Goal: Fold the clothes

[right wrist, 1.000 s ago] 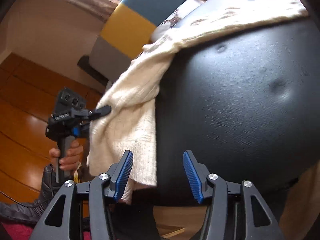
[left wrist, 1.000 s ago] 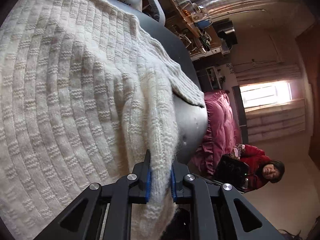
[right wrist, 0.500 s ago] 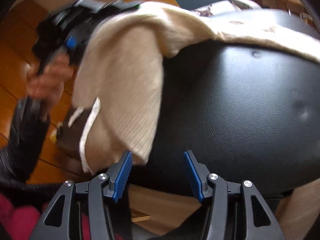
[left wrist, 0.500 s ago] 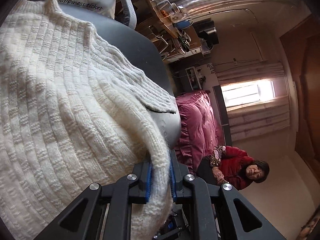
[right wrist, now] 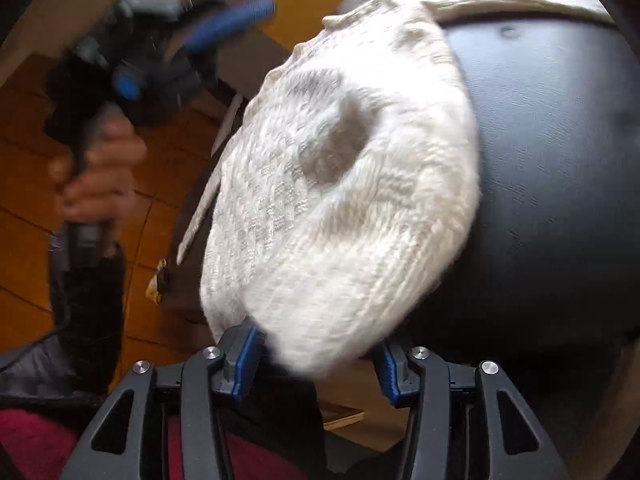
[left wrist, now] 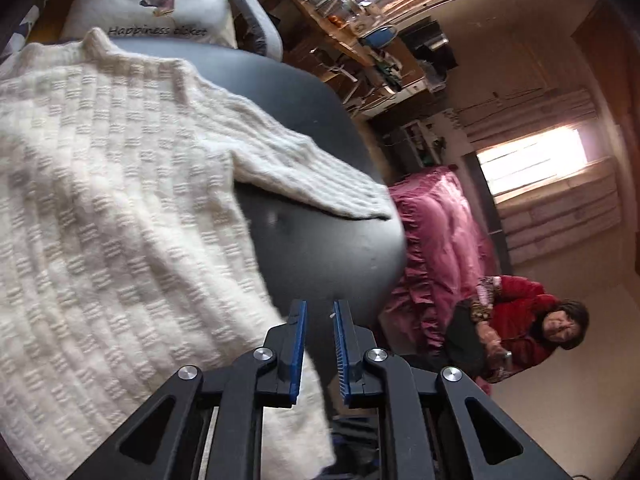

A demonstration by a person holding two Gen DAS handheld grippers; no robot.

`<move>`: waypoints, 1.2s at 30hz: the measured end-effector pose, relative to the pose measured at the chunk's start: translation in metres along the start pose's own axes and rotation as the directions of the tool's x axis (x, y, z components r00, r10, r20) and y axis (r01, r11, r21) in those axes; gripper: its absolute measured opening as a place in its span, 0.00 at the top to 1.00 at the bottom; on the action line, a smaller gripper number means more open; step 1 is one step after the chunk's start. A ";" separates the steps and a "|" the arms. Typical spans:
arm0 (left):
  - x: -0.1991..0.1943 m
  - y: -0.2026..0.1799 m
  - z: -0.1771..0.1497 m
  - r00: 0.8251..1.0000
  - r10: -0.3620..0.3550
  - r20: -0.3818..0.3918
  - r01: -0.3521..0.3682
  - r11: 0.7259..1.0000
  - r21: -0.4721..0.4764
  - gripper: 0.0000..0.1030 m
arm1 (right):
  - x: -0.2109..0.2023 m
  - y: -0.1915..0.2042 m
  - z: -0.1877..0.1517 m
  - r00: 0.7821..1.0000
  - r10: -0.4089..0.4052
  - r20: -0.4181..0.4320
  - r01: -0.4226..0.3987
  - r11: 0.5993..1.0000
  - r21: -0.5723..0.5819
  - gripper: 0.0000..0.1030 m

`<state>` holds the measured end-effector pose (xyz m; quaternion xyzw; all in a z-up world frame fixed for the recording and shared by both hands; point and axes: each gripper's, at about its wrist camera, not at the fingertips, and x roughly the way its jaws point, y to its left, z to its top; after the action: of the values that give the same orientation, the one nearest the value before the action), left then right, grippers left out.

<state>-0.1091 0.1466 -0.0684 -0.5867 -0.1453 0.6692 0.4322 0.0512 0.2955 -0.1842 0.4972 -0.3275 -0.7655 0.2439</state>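
A cream knitted sweater (left wrist: 100,200) lies spread over a black padded seat (left wrist: 320,248), one sleeve (left wrist: 312,176) reaching right across it. My left gripper (left wrist: 320,320) is at the sweater's lower edge, its blue pads a narrow gap apart with nothing between them. In the right wrist view a thick fold of the sweater (right wrist: 340,200) hangs off the seat (right wrist: 560,160) and drapes over my right gripper (right wrist: 316,356), which stands wide open with its fingertips hidden by the knit. The left gripper (right wrist: 180,40) shows blurred at upper left, held by a hand (right wrist: 100,176).
A deer-print pillow (left wrist: 152,8) lies behind the seat. A pink bedspread (left wrist: 432,248), a seated person in red (left wrist: 520,320) and a cluttered shelf (left wrist: 360,40) are to the right. Wooden floor (right wrist: 24,240) lies below the seat's edge.
My left gripper has let go of the sweater edge and pulled clear. The released fold has flopped down over the open right gripper, which stayed open.
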 end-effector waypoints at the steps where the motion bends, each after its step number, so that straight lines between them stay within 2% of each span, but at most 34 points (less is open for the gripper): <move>1: 0.000 0.012 -0.008 1.000 0.029 -0.002 -0.029 1.000 -0.012 0.87 | -0.011 -0.005 0.001 1.000 0.002 0.026 -0.003 1.000 0.016 0.51; 4: -0.001 0.047 -0.031 0.994 0.113 -0.010 -0.114 0.992 -0.045 0.87 | -0.046 -0.024 0.013 0.990 0.038 0.138 -0.050 0.995 0.085 0.48; 7: -0.007 0.072 -0.062 0.983 0.185 -0.011 -0.186 0.982 -0.037 0.86 | -0.050 -0.040 0.036 0.977 0.049 0.208 -0.084 0.983 0.162 0.48; 9: -0.009 0.081 -0.083 0.970 0.241 -0.020 -0.241 0.970 -0.004 0.86 | -0.054 -0.051 0.046 0.976 0.042 0.216 -0.088 0.974 0.209 0.48; 11: -0.011 0.089 -0.104 0.965 0.260 -0.034 -0.260 0.966 0.011 0.86 | -0.054 -0.056 0.060 0.973 0.031 0.228 -0.085 0.970 0.227 0.48; 15: -0.025 0.102 -0.128 0.979 0.204 0.001 -0.204 0.979 -0.027 0.83 | -0.046 -0.070 0.080 0.977 -0.002 0.213 -0.045 0.975 0.220 0.46; 17: -0.030 0.108 -0.133 0.982 0.186 0.017 -0.185 0.981 -0.058 0.83 | -0.043 -0.073 0.085 0.978 0.025 0.205 -0.071 0.973 0.221 0.46; 19: -0.032 0.113 -0.136 0.986 0.163 0.028 -0.160 0.983 -0.085 0.83 | -0.029 -0.077 0.101 0.982 0.020 0.188 -0.064 0.971 0.228 0.48; 21: -0.034 0.117 -0.139 0.988 0.148 0.032 -0.145 0.985 -0.096 0.83 | -0.012 -0.081 0.117 0.986 0.024 0.163 -0.061 0.973 0.224 0.54; 26: -0.038 0.124 -0.140 0.994 0.106 0.030 -0.102 0.986 -0.129 0.83 | 0.020 -0.071 0.142 0.997 0.070 0.045 -0.077 0.980 0.183 0.54; 30: -0.041 0.126 -0.141 0.995 0.092 0.030 -0.087 0.987 -0.136 0.83 | 0.036 -0.067 0.153 0.991 0.119 -0.058 -0.108 0.979 0.170 0.53; 32: -0.042 0.123 -0.142 0.994 0.105 0.028 -0.101 0.988 -0.117 0.83 | 0.037 -0.060 0.153 0.993 0.074 -0.088 -0.062 0.989 0.135 0.53; 33: -0.042 0.122 -0.142 0.994 0.108 0.027 -0.104 0.988 -0.114 0.83 | 0.038 -0.057 0.152 0.993 0.051 -0.102 -0.039 0.992 0.116 0.57; 34: -0.043 0.122 -0.142 0.994 0.111 0.026 -0.107 0.988 -0.112 0.83 | 0.039 -0.054 0.152 0.993 0.028 -0.115 -0.017 0.995 0.097 0.78; 35: -0.043 0.121 -0.143 0.993 0.115 0.024 -0.112 0.988 -0.108 0.83 | 0.038 -0.044 0.152 0.993 -0.022 -0.113 0.028 0.998 0.053 0.91; 36: -0.044 0.119 -0.143 0.992 0.125 0.020 -0.122 0.988 -0.099 0.83 | 0.037 -0.035 0.152 0.991 -0.072 -0.109 0.073 0.997 0.009 0.91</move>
<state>-0.0302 -0.0008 -0.1617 -0.6064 -0.1469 0.6943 0.3587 -0.1049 0.3324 -0.1884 0.5514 -0.3003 -0.7435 0.2304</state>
